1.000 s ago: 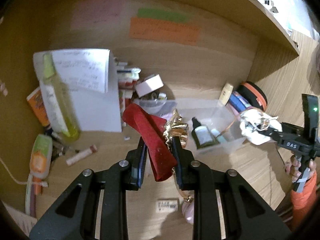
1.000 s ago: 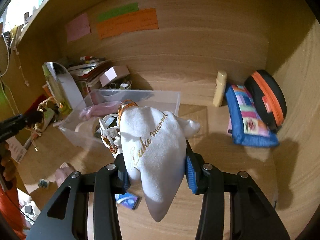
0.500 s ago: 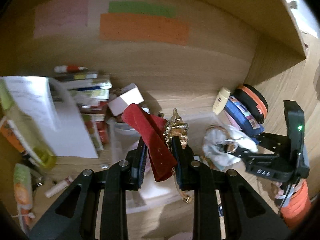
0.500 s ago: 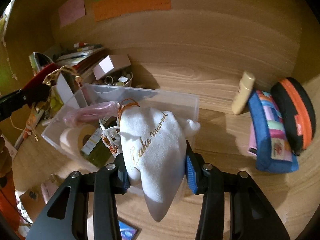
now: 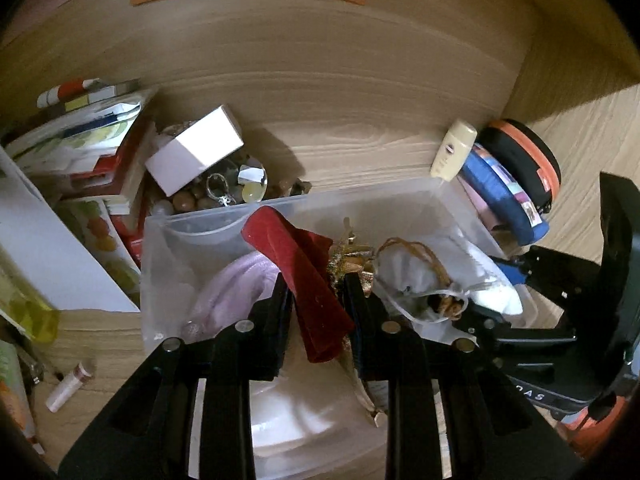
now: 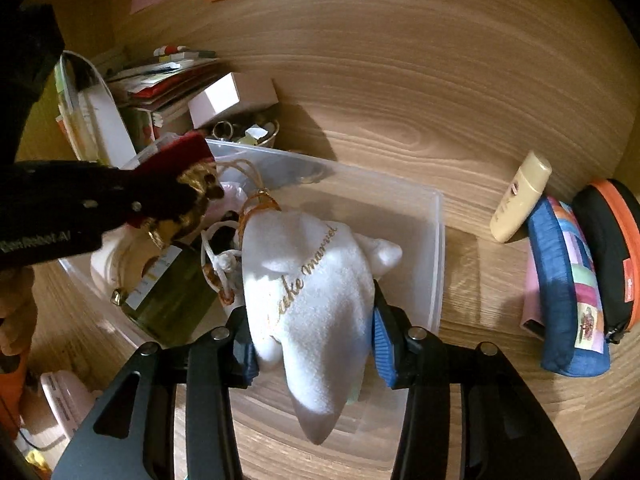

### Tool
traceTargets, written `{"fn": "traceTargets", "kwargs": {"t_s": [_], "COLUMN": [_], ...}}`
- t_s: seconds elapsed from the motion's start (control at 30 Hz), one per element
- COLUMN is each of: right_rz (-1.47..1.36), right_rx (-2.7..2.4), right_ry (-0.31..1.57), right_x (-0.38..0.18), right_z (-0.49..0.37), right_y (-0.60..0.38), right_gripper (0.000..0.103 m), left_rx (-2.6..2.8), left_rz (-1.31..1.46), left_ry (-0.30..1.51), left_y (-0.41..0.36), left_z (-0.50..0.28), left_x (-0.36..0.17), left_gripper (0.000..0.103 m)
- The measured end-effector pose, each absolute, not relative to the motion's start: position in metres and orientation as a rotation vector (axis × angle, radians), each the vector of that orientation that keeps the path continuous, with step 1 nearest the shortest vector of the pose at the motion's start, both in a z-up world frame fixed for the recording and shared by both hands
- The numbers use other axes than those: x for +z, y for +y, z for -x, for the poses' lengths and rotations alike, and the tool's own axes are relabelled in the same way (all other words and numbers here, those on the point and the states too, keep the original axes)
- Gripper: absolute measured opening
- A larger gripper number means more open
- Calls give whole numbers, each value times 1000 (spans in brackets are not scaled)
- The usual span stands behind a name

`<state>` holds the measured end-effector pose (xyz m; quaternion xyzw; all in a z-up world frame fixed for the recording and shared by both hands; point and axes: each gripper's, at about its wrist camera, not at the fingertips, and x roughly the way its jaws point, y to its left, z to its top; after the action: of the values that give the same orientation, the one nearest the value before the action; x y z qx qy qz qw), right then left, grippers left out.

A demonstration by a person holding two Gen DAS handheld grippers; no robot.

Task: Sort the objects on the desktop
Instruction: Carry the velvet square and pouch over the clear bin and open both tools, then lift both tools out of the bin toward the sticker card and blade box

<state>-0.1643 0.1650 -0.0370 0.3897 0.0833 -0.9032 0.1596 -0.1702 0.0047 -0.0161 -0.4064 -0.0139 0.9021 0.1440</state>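
Nearest the right camera, the right gripper (image 6: 312, 330) is clamping a white pouch (image 6: 316, 300) between its blue-padded fingers (image 6: 382, 354), the pouch's tip hanging below them and its drawstring end lying over the clear plastic bin (image 6: 434, 248); in the left view, the left gripper (image 5: 316, 300) is pinching a red pouch (image 5: 308, 276) with gold cord trailing beside it, also held above the same bin; both pouches are hovering over the bin, neither yet resting inside, as far as can be told. Inside the bin a green glass bottle (image 6: 168, 296), a roll of white tape (image 6: 106, 256) and a pale pink bundle (image 5: 236, 284) are already lying. Further out on the counter (image 6: 480, 264), a cream tube (image 6: 520, 196) is leaning at the back wall, just beside a blue patchwork case (image 6: 560, 288) and a black case with orange trim (image 6: 612, 248); behind the bin a small dish of trinkets (image 5: 224, 188), a white box (image 5: 196, 152) and stacked papers (image 5: 88, 132) are sitting.

The two grippers are crowding close together, so they may be knocking each other on release; loose cords may be snagging on the fingers, dragging a pouch back out; a pouch dropped near the rim may be sliding over the wall onto the counter.
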Motion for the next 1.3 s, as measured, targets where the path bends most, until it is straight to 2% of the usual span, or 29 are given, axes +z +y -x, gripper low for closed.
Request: {"fn": "traceTargets", "kwargs": {"t_s": [0.17,0.2,0.23,0.3,0.37,0.43,0.5,0.57,0.63,0.7,1.0,1.3], "right_rz": [-1082,-1083,-1081,-1085,-1101,-1119,-1102,-1080,-1051,-1033,-1073,-1119], "right_rx": [-2592,-2592,-2596,-2600,-2604,-2592,-2583,-2592,-2614,-2625,-2670,-2685], "right_ry": [254,256,261,268,267,251,242,273,311,334,336,194], "right_x": [-38,-38,-38,-38,-36,-33,-26,-20,-14,-9,-11,-12], "right_z": [162,162,162,163,163,160,153,144,133,121,96,74], "right_y": [160,160,160,159,159,158,157,154,152,151,163,179], "right_gripper": [46,46,47,48,51,59,62,67,77,81,82,82], "left_rx": [2609,2609,2616,2637,2641,2639,2642,2657,2666,2671,2725,2801], "left_rz": [1157,1152,1146,1121,1096,1080,1060,1040,1025,1013,931,911], "left_ry": [26,47,63,88,96,87,72,70,65,55,59,76], "left_y": [11,13,15,19,20,19,18,17,16,15,7,-11], "left_z": [169,168,167,164,161,157,155,151,147,142,103,59], "left_x": [-16,-16,-15,-13,-8,-2,4,9,15,22,46,55], "left_gripper": [38,44,55,65,65,66,72,74,75,79,91,91]}}
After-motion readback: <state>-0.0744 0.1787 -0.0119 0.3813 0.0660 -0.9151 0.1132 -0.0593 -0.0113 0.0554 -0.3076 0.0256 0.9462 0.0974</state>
